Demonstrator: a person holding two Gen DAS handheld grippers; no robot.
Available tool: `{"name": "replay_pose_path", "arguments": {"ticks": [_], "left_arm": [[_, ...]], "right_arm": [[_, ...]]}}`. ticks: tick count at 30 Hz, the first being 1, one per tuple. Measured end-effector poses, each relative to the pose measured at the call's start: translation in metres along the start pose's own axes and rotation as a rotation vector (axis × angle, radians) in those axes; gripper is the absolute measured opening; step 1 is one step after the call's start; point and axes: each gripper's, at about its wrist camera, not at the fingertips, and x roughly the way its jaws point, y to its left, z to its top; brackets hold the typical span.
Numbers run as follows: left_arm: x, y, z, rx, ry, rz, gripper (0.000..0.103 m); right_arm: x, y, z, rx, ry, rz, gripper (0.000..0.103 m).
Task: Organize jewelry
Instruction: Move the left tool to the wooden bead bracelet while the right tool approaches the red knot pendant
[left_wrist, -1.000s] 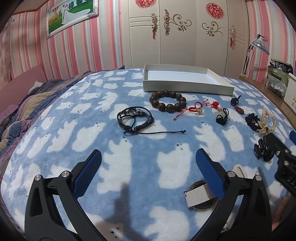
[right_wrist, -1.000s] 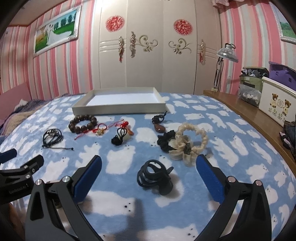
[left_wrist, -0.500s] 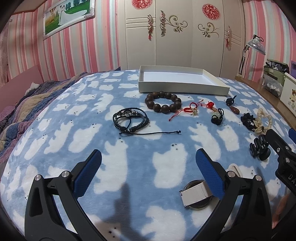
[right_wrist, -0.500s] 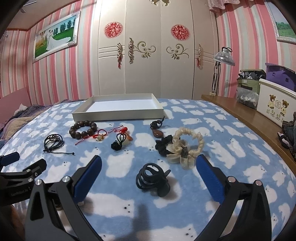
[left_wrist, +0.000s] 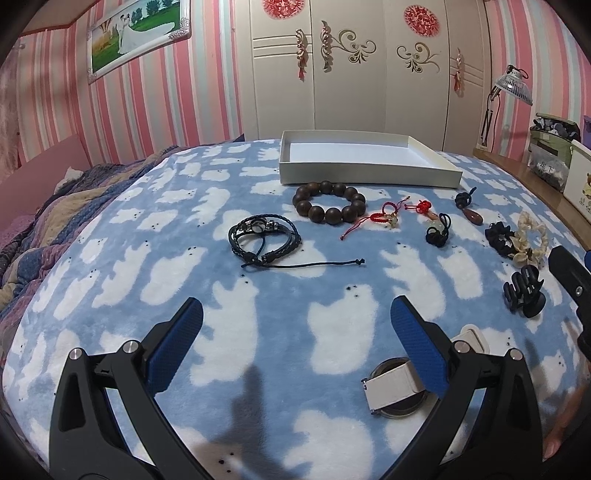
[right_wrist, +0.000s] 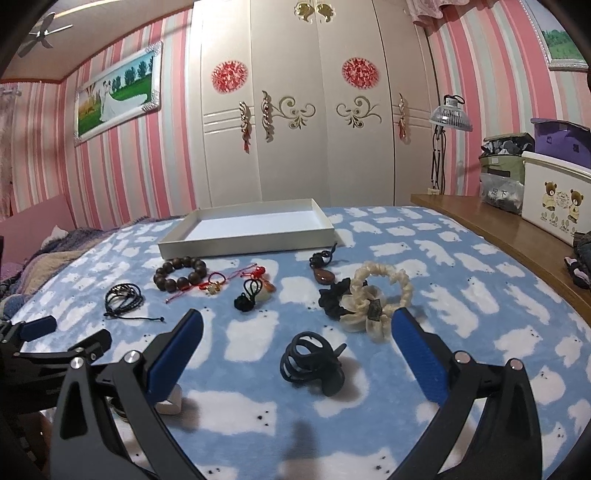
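Both grippers gape wide, holding nothing. The hair claw (right_wrist: 312, 363) lies between the right gripper (right_wrist: 297, 332) fingers; what looks like a watch (left_wrist: 397, 384), half hidden, sits at the left gripper (left_wrist: 295, 321)'s four o'clock.

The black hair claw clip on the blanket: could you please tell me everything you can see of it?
The black hair claw clip looks like matte plastic, with curved open loops forming its teeth and a rounded hinge end toward the camera. It lies on its side on the blue polar-bear blanket, between the open right gripper's fingers but untouched by them. The cream scrunchie lies just beyond it, apart. In the left wrist view it sits far right.
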Motion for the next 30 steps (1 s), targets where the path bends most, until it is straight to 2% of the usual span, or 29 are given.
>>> {"name": "replay_pose_path", "arguments": {"ticks": [7, 12, 15, 18, 21, 23, 25, 30], "left_arm": [[-0.004, 0.009, 0.0, -0.02, 0.002, -0.013, 0.1], [-0.002, 0.014, 0.009, 0.019, 0.015, 0.001, 0.1], [-0.004, 0.021, 0.02, 0.047, 0.002, 0.02, 0.1], [-0.001, 0.032, 0.044, 0.037, 0.006, 0.004, 0.1], [0.007, 0.045, 0.075, 0.003, 0.02, -0.06, 0.1], [0.012, 0.049, 0.094, -0.015, 0.021, -0.061, 0.1], [0.019, 0.051, 0.116, -0.008, -0.008, -0.031, 0.1], [0.031, 0.047, 0.167, 0.021, -0.058, -0.012, 0.1]], "right_arm": [[0.003, 0.0, 0.001, 0.001, 0.004, 0.005, 0.102], [0.016, 0.001, 0.001, -0.019, 0.094, 0.076, 0.101], [0.02, 0.0, 0.006, -0.04, 0.119, 0.063, 0.101], [0.028, -0.011, 0.031, -0.024, 0.118, 0.042, 0.101], [0.035, -0.023, 0.066, 0.001, 0.093, 0.018, 0.102], [0.043, -0.025, 0.085, -0.017, 0.088, -0.017, 0.101], [0.052, -0.025, 0.101, -0.035, 0.089, -0.038, 0.102], [0.08, -0.02, 0.147, -0.021, 0.094, 0.035, 0.102]]}}
